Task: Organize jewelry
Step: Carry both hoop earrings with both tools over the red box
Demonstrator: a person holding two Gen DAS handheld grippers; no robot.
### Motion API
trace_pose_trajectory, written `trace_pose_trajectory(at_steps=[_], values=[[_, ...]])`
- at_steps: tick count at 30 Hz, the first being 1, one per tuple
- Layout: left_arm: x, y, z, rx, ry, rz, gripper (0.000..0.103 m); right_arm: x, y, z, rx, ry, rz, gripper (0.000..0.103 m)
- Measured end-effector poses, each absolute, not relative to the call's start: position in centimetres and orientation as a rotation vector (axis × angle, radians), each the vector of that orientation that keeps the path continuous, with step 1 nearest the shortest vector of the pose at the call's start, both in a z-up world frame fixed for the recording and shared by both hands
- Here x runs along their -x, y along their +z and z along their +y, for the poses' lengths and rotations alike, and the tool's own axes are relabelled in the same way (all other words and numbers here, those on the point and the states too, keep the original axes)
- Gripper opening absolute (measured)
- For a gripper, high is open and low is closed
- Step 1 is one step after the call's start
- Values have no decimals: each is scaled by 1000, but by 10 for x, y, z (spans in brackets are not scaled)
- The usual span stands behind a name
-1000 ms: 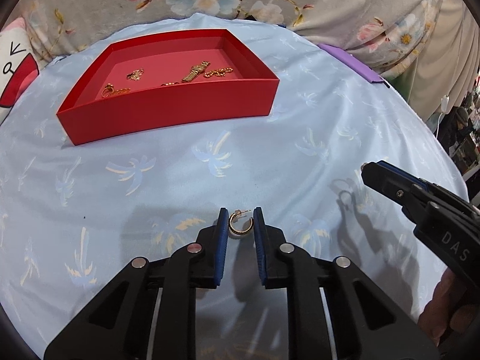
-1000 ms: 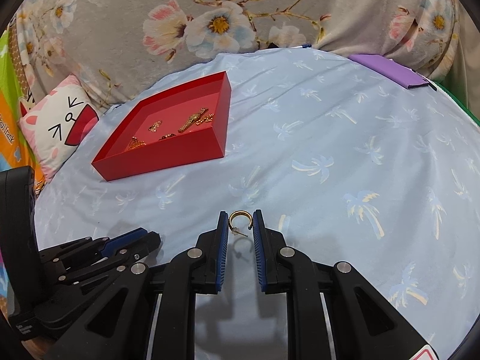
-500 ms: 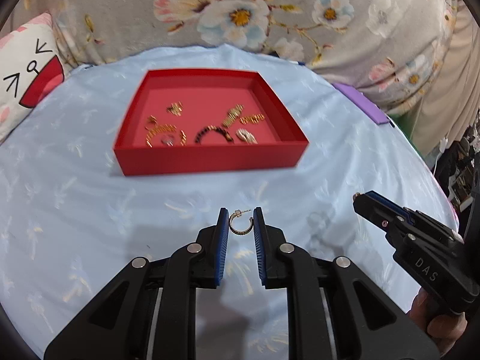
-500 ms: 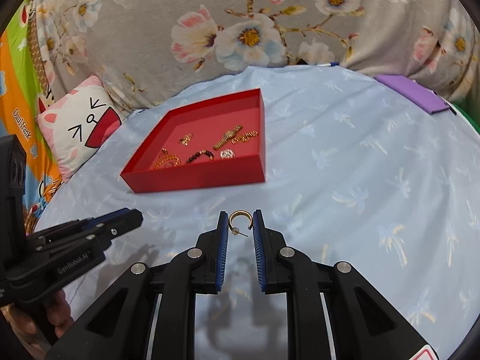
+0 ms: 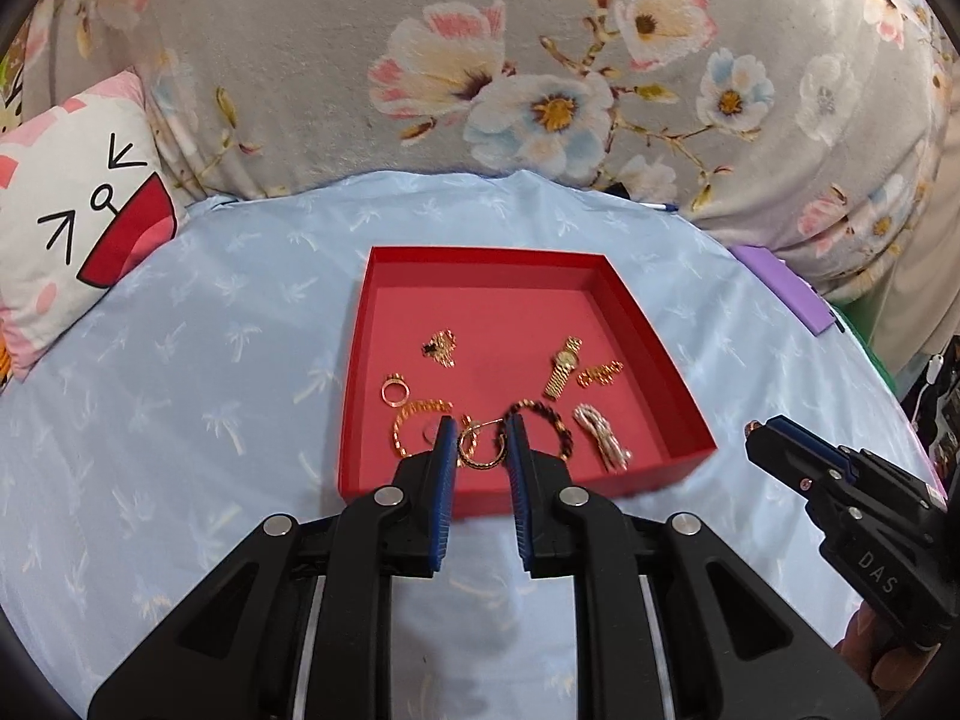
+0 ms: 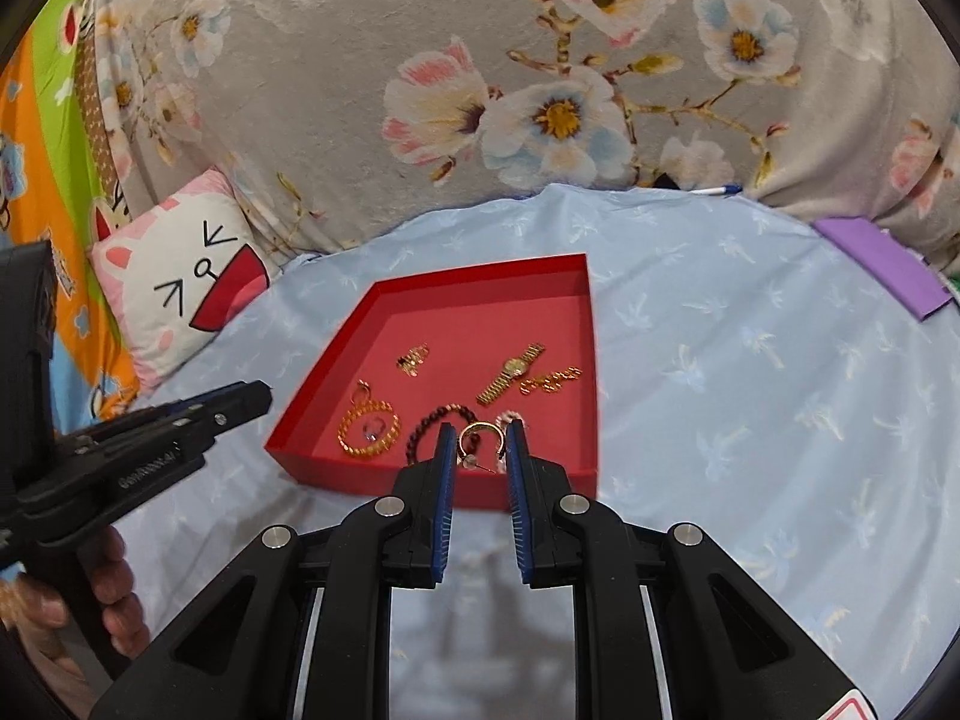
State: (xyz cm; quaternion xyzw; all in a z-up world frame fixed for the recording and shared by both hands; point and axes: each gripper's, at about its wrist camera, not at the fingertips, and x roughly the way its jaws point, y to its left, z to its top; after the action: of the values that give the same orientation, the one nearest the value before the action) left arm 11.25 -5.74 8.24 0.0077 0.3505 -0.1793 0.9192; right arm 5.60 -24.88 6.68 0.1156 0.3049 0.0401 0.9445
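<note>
A red tray (image 5: 648, 324) (image 6: 591, 360) lies on the light blue palm-print cloth and holds several gold pieces: a watch (image 5: 563, 365) (image 6: 511, 373), a ring (image 5: 395, 389), chains and a dark bead bracelet (image 5: 543, 417) (image 6: 432, 423). My left gripper (image 5: 479, 450) is shut on a gold hoop earring (image 5: 480, 457) and holds it above the tray's near edge. My right gripper (image 6: 479, 447) is shut on a second gold hoop earring (image 6: 480, 438), also above the tray's near edge. Each gripper shows at the side of the other's view.
A white cat-face cushion (image 5: 72, 198) (image 6: 180, 288) lies at the left. A floral grey fabric (image 5: 540, 60) rises behind the cloth. A purple flat thing (image 5: 780, 294) (image 6: 882, 264) lies at the far right edge. A pen (image 6: 717, 189) lies at the back.
Both grippers have lifted and moved forward with their earrings, from over the bare cloth to above the tray's near edge. The tray now looks closer and more centred.
</note>
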Motion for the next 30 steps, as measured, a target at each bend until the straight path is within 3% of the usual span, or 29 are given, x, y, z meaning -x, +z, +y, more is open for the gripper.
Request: trace_pose_trajectory(at_steps=[30], values=[[-228,81,-82,-64,-269,711,16,-185,75,-248,-191,48,600,15]])
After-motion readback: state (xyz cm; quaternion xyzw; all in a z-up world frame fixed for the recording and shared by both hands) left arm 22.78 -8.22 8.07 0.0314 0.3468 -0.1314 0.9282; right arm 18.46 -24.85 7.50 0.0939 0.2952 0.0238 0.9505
